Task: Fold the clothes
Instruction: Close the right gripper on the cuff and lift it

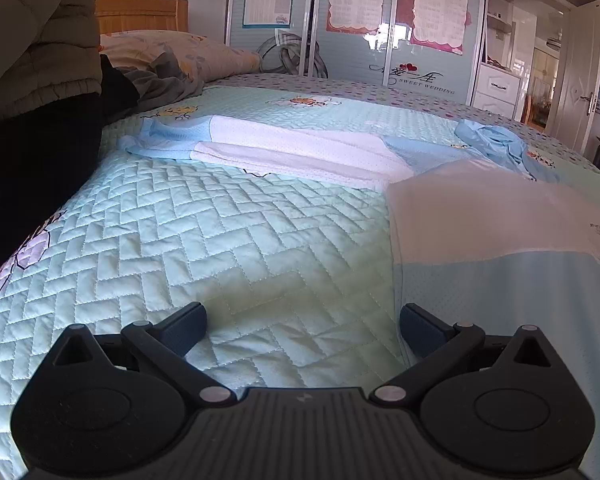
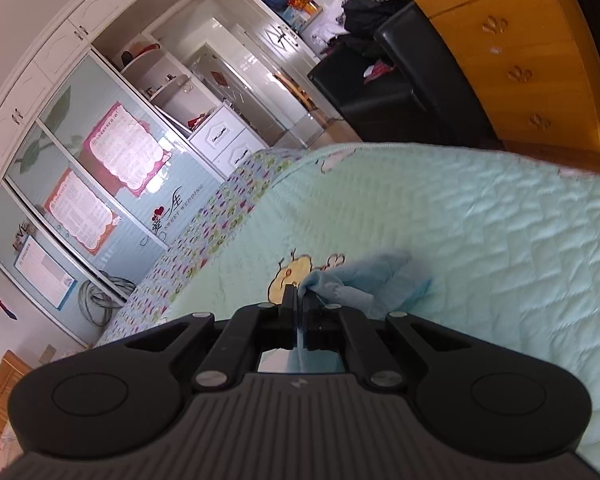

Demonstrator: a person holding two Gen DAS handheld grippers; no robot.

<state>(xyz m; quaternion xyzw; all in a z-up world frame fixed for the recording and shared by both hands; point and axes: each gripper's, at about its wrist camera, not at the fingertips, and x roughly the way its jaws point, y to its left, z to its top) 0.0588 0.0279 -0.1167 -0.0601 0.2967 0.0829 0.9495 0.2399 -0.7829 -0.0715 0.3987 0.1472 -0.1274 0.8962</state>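
Pinching blue cloth (image 2: 364, 280) in the clenched right tool (image 2: 299, 300), garment mostly hidden; left tool (image 1: 303, 322) released.

White and pale-blue mesh garment (image 1: 300, 148) lying long and flat across a quilted bed, one side folded over lengthwise, blue sleeve crumpled at its far end, near part lifted and blurred, blue cloth edge (image 2: 352, 280) pinched, bunched, raised off the quilt

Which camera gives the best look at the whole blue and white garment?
The left wrist view: the blue and white garment lies stretched across the quilted bedspread. The right wrist view shows only a bunched blue corner pinched in the right gripper.
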